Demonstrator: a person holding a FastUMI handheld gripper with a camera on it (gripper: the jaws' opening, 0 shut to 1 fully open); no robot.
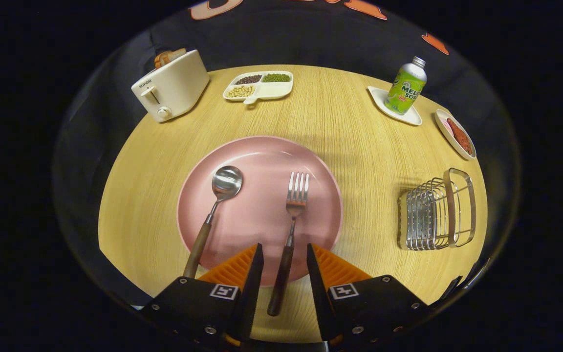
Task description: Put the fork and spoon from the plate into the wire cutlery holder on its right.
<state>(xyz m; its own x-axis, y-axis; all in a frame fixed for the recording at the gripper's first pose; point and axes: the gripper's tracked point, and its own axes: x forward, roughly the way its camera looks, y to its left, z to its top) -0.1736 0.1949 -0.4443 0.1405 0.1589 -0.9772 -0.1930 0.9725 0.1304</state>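
Note:
A pink plate (262,156) lies on the round wooden table just ahead of my fingers. On it rest a spoon (215,205) to the left and a fork (292,215) to the right, both with dark wooden handles that reach over the near rim. My gripper (284,249) is open, and the fork's handle runs between the two fingers without either one touching it. The spoon's handle lies just outside the left finger. The wire cutlery holder (435,210) stands to the right of the plate, with nothing in it.
At the back left stands a cream toaster (171,88) with bread in it. A divided dish of beans (259,85) sits at the back middle. A green soda bottle (405,87) on a white coaster and a small dish of food (455,133) stand behind the holder.

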